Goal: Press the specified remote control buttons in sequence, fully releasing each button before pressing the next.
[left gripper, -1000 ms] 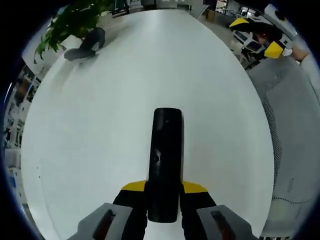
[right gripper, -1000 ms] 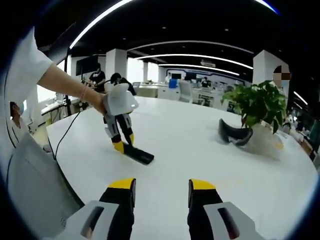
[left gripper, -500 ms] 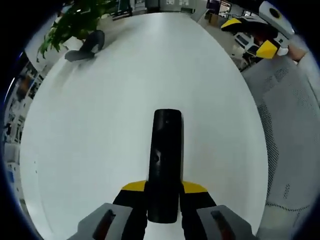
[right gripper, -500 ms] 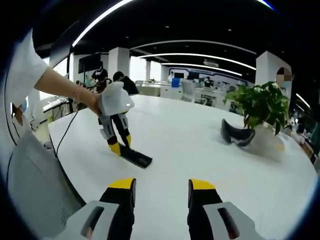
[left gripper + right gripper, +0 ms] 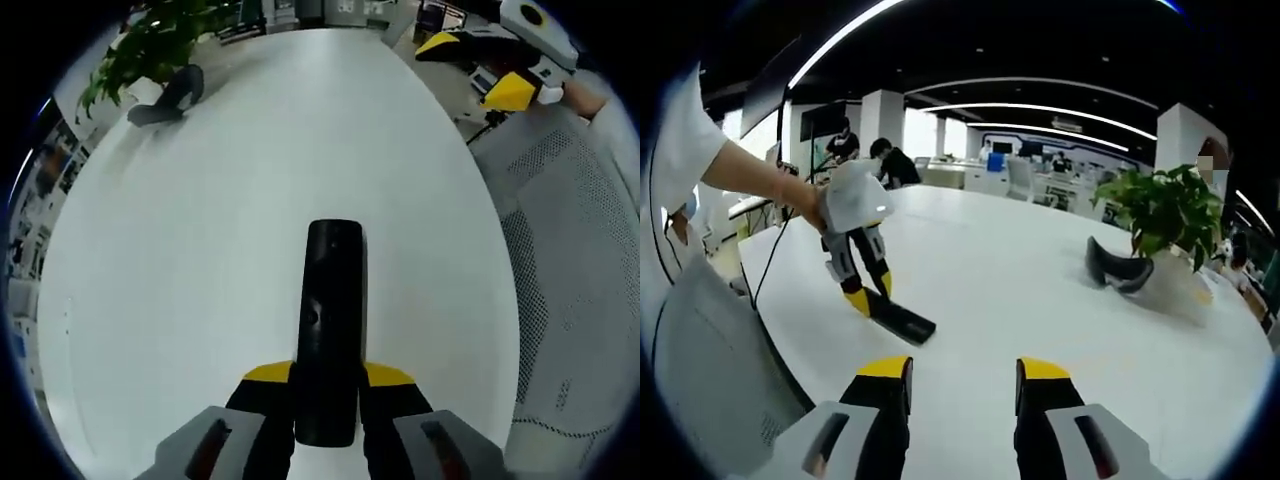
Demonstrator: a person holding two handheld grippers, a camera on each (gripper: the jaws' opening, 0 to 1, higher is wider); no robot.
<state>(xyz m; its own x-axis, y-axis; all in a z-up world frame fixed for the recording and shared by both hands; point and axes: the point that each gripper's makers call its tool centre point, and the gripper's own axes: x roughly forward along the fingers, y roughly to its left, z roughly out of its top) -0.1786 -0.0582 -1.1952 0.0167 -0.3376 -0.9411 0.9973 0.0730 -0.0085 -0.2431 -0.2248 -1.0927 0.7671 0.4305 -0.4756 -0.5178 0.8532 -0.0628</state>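
My left gripper [image 5: 327, 385] clamps the near end of a black remote [image 5: 331, 320], its yellow-tipped jaws pressed to either side of the body, and the remote runs straight ahead from the jaws, lying along the white table [image 5: 200, 250]. In the right gripper view that same gripper [image 5: 862, 297] comes down from my hand [image 5: 845, 197] at the left, its tips at one end of the remote [image 5: 899, 320], which rests flat on the table [image 5: 1040, 290] near the edge closest to me.

My right gripper [image 5: 962, 375] hangs above the table with its jaws parted and nothing between them, well apart from the remote. In the left gripper view it [image 5: 478, 68] shows at the top right, beyond the table's edge.

The one container is a pale pot [image 5: 1173, 283] at the far right side of the table, holding a leafy green plant [image 5: 1165, 205]. Just beside it lies a dark, curved object [image 5: 1118, 270] that I cannot identify. In the left gripper view the plant [image 5: 150, 45] and the dark object [image 5: 170, 97] sit at the table's far left corner.

A grey mesh chair [image 5: 575, 280] stands against the table edge by me. The room behind is an open office with white columns [image 5: 878, 120], curved strip lights [image 5: 1040, 83] on a dark ceiling, desks, and people [image 5: 887, 160] at the far side.
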